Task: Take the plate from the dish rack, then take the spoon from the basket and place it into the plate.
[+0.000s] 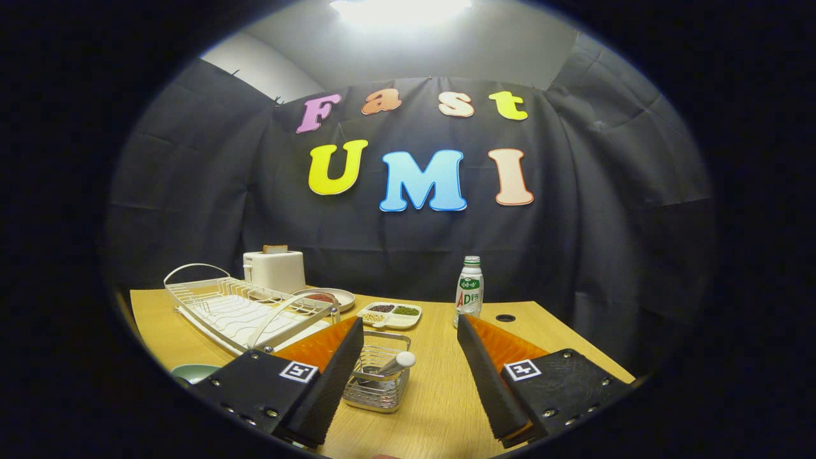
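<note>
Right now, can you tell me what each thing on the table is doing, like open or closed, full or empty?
gripper: open, holding nothing.
dish rack: flat on the table, no plate standing in it.
wire basket: upright, spoon inside.
spoon: leaning in the basket, handle up.
toaster: upright, bread sticking out of the top.
bottle: upright, cap on.
divided dish: filled with small foods.
round plate: flat behind the rack, something reddish on it.

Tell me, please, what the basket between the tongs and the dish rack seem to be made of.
The basket, just ahead of the open tongs, looks like shiny bare metal wire: thin silvery bars with glints. The dish rack beyond the left finger looks like wire with a matte white coating, over a white ribbed tray, probably plastic; the picture leaves that open.
</note>
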`<state>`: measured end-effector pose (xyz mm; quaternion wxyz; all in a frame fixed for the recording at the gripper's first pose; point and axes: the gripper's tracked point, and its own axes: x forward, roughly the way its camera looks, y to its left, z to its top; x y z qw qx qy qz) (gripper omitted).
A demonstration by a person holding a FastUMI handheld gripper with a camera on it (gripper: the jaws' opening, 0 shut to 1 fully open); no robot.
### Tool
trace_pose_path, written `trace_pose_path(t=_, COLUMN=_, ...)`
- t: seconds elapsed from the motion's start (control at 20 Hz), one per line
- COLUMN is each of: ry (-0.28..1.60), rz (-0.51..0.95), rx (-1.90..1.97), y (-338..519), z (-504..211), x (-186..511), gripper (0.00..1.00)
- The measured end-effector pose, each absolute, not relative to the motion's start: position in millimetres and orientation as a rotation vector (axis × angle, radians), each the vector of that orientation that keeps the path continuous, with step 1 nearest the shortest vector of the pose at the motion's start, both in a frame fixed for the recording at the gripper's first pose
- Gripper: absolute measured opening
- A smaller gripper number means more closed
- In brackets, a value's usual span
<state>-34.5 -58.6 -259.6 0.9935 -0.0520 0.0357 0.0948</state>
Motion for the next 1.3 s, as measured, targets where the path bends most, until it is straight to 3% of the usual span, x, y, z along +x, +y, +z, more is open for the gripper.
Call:
trace_pose_path(t=0.35, ry=0.068, rz=0.174, rx=-0.078, y=-58, z=-268, x=-19, gripper=0.71)
trace_pose_path(t=0.4, ry=0.062, rz=0.174, rx=-0.072, y=-56, z=-269, x=-16, gripper=0.37)
trace_pose_path(t=0.55, ry=0.091, rz=0.197, rx=-0.055, y=-51, z=-272, x=-24, gripper=0.3)
trace_pose_path(t=0.6, ry=0.074, rz=0.196, rx=-0.041, y=-51, z=-268, x=-20, gripper=0.23)
trace_pose_path(t=0.75, ry=0.08, rz=0.2, rx=-0.017, y=-43, z=-275, x=-11, gripper=0.22)
trace_pose_path(t=0.8, ry=0.089, rz=0.199, rx=-0.013, y=-41, z=-276, x=-14, gripper=0.13)
trace_pose_path(t=0.9, ry=0.084, rz=0.206, rx=-0.03, y=-38, z=-272, x=-19, gripper=0.12)
trace_pose_path(t=0.95, ry=0.087, rz=0.215, rx=-0.044, y=-34, z=-273, x=-19, gripper=0.08)
trace_pose_path(t=1.3, ry=0.103, rz=0.187, rx=-0.039, y=-35, z=-265, x=-22, gripper=0.08)
